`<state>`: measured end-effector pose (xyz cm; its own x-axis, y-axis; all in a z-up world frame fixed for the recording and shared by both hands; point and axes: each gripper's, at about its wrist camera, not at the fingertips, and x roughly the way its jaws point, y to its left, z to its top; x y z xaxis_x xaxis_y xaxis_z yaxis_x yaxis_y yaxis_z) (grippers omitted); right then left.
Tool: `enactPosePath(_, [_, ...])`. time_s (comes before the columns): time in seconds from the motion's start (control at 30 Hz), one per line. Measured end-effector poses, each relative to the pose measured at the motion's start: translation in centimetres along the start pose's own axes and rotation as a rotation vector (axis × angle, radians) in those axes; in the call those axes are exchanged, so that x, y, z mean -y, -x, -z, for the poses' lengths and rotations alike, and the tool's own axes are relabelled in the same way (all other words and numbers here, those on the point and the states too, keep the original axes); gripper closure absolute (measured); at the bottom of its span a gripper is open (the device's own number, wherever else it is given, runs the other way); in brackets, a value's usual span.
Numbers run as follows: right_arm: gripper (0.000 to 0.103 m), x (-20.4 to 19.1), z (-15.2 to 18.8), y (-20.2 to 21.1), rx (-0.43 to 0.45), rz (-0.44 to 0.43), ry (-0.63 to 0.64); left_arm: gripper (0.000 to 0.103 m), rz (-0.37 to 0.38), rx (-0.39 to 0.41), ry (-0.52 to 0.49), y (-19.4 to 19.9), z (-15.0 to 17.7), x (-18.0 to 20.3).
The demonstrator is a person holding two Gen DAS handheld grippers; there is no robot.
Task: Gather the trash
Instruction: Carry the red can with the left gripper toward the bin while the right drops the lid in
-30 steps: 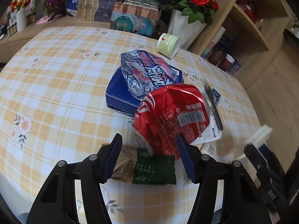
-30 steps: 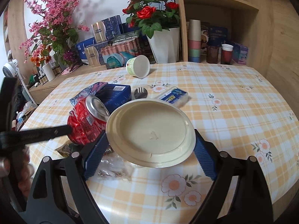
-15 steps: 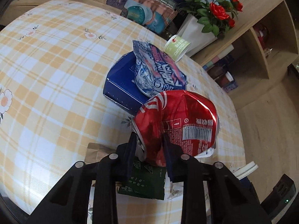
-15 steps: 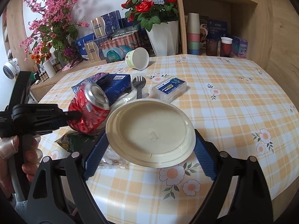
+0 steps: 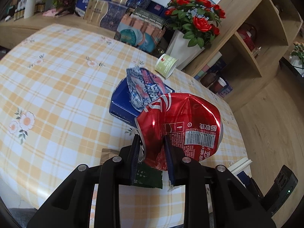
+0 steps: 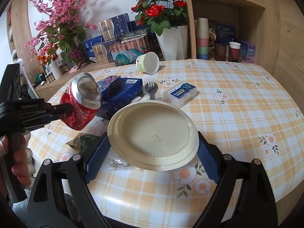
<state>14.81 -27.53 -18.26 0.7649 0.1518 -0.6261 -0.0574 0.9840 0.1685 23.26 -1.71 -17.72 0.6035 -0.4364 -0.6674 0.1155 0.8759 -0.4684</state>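
Red crumpled aluminium, a soda can [image 5: 178, 127], is pinched at its lower edge by the jaws of the left gripper [image 5: 152, 156], and it hangs clear above the surface. That bite takes only a fold of the dented wall, so I would guess the can could twist or slip out if the hand swings quickly. The right gripper [image 6: 152, 158] has its jaws clamped wide across a cream plastic lid [image 6: 153, 134], held tilted; such a shallow, flexible disc might bow and pop free under more squeeze. Below lie a green wrapper [image 6: 83, 142], a blue box [image 5: 123, 104] with a crinkled snack bag [image 5: 144, 89] on it, a dark spork [image 6: 151, 90], a small clear case [image 6: 180, 93] and a tipped yogurt cup [image 6: 149, 62]. The surface [image 5: 57, 87] wears a yellow checked cloth with flowers; behind stand red roses [image 6: 159, 11], pink blossoms, gift boxes and wooden shelves.
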Motion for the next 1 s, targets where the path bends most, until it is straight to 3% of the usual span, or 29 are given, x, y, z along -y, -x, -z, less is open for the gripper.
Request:
enactPosePath(0.33, [0.016,-1.4,1.1,3.5,0.01,-0.03,0.038,0.078,-0.003,0.095,-0.091,7.3,1.6,2.0])
enactPosePath(0.63, [0.016,-3.3,3.4,6.4,-0.002,-0.065,0.065,0.078,0.028,0.127,-0.118,11.9,4.2,3.2])
enactPosePath(1.0, [0.016,-5.9,6.9,9.1,-0.022,-0.107,0.087,0.078,-0.022,0.152,-0.124,16.6,8.6,2.1])
